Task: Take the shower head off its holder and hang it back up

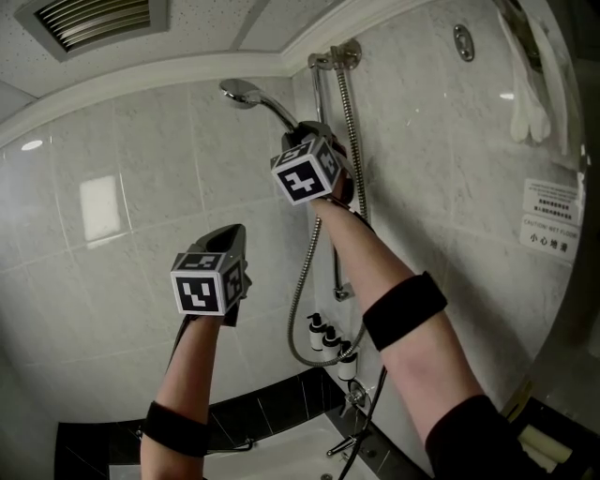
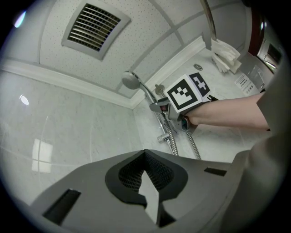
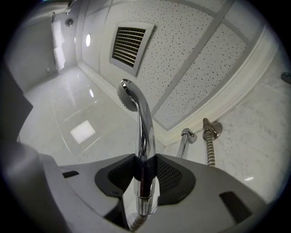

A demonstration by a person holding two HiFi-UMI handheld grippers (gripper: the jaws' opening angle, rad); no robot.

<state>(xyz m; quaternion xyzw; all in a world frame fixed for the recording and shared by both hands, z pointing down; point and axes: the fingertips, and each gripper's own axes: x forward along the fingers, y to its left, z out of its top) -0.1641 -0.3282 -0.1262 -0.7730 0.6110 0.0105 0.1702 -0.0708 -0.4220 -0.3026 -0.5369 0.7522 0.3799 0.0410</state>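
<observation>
You're clamping your right gripper (image 3: 144, 175) on the shower head (image 3: 142, 123) handle, head beyond its jaws, for control; your left gripper (image 2: 146, 182) is idling closed, empty.

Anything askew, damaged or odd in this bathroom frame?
Nothing stands out. The right gripper is clamped on the shower head handle, the hose hangs in a normal loop, and the left gripper is shut and empty.

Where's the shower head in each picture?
Head view: shower head at top middle, up-left of the right claw.
Left gripper view: shower head in the upper middle, against the wall.
Right gripper view: shower head in the centre, clamped in the claw.
Shared landmark: ceiling vent.
</observation>
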